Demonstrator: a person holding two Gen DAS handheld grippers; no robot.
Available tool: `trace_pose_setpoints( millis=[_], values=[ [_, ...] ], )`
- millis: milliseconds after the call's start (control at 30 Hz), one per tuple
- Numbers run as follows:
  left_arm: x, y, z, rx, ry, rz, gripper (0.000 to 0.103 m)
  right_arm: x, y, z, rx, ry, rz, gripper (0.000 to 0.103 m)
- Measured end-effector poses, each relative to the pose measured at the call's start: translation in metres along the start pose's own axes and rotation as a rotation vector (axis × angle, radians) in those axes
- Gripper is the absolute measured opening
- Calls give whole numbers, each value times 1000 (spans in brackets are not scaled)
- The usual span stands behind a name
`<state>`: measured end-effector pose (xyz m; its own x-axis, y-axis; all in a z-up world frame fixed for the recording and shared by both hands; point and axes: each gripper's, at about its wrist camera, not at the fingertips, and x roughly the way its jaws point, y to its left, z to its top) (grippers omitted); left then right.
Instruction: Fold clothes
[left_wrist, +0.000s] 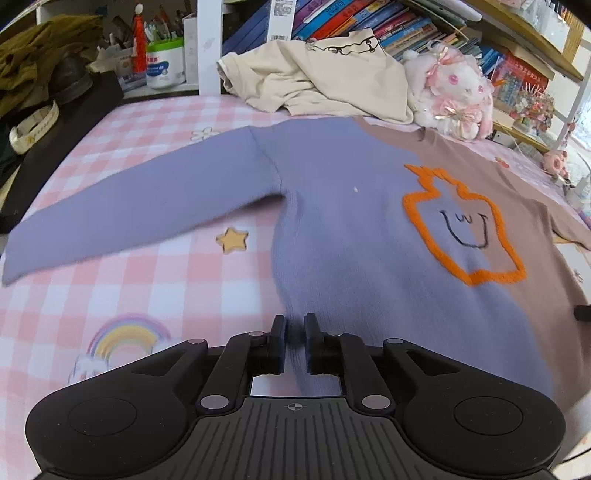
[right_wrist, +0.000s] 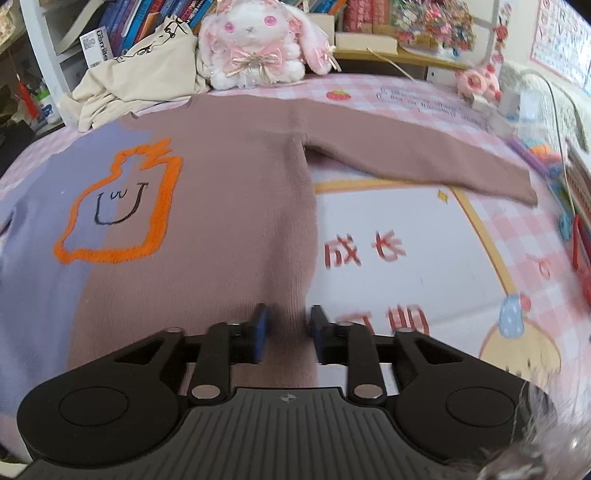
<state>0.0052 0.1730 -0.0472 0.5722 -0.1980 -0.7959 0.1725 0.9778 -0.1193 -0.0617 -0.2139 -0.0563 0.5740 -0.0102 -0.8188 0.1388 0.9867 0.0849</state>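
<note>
Purple-and-brown sweater (left_wrist: 343, 206) lies flat on the bed (left_wrist: 110, 266); left hand-held gripper (left_wrist: 294, 341) pinches its hem, right hand-held gripper (right_wrist: 286, 332) spread around the hem; sheet reads 成长 (right_wrist: 364, 253)

Two-tone knit sweater (left_wrist: 332, 229), purple half and brown half, orange outline with a smiley face on the chest, lies flat and face up on the bed. Purple sleeve (left_wrist: 129, 218) and brown sleeve (right_wrist: 417, 158) both spread outward. Hem nearest the cameras.
</note>
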Motion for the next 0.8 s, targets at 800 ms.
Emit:
trace_pose_setpoints(
  millis=[800],
  values=[
    [-20, -6, -34, -133, 28, -32, 5, -18, 2, -26, 12, -2, 11, 13]
  ],
)
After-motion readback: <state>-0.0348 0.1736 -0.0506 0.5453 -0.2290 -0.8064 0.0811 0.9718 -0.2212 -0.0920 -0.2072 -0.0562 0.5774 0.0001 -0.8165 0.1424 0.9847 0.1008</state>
